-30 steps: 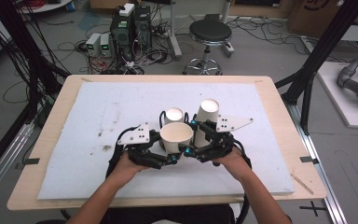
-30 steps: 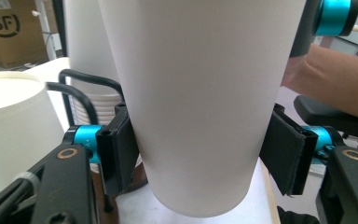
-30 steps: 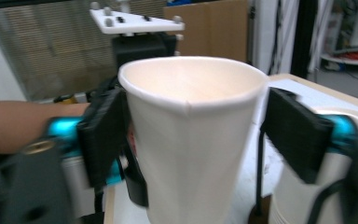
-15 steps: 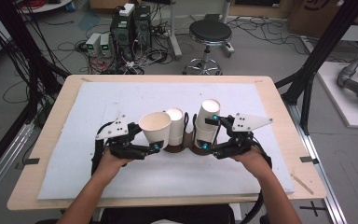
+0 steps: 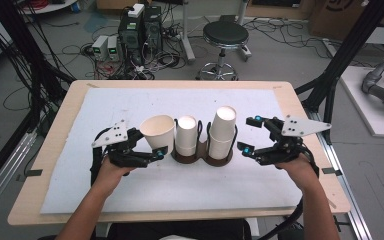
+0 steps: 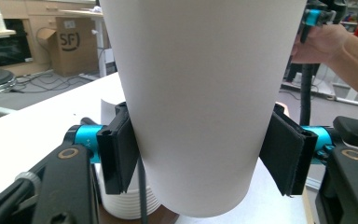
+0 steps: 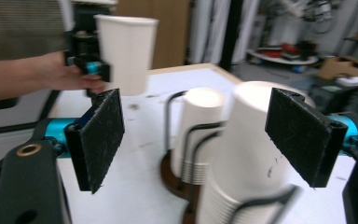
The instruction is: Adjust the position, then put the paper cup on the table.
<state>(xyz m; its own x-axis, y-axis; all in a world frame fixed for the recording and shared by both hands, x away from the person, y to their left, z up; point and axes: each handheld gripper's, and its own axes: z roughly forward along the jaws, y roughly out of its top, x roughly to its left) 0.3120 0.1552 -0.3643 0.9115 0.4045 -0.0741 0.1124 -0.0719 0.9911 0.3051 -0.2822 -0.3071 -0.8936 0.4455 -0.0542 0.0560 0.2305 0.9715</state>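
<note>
- Paper cup (image 5: 158,133), white and upright with its mouth open to the ceiling, sits clamped between the black pads of the left gripper (image 5: 152,145), lifted off the table just left of the cup holder.
- In the left gripper view the cup's wall (image 6: 200,98) is pressed by a pad on either side, its base hanging clear above the stack below.
- Left hand (image 5: 111,170) grips the tool from behind, forearm coming up from the table's near edge, jaws pointing right toward the holder.
- Cup holder (image 5: 202,155), a dark base with wire loops, stands mid-table on the white mat (image 5: 80,125); it carries a shorter stack of cups (image 5: 186,135) on the left and a taller stack (image 5: 222,130) on the right.
- Right gripper (image 5: 249,135) is held just right of the taller stack, jaws spread wide with nothing between them, pointing left.
- From the right gripper view its two pads (image 7: 98,137) frame the taller stack (image 7: 247,158) without touching it.
- Right hand (image 5: 292,167) holds that tool low near the table's right side.
- Beyond the wooden table (image 5: 290,95), a round stool (image 5: 225,37) and computer boxes (image 5: 137,27) stand on the floor.
</note>
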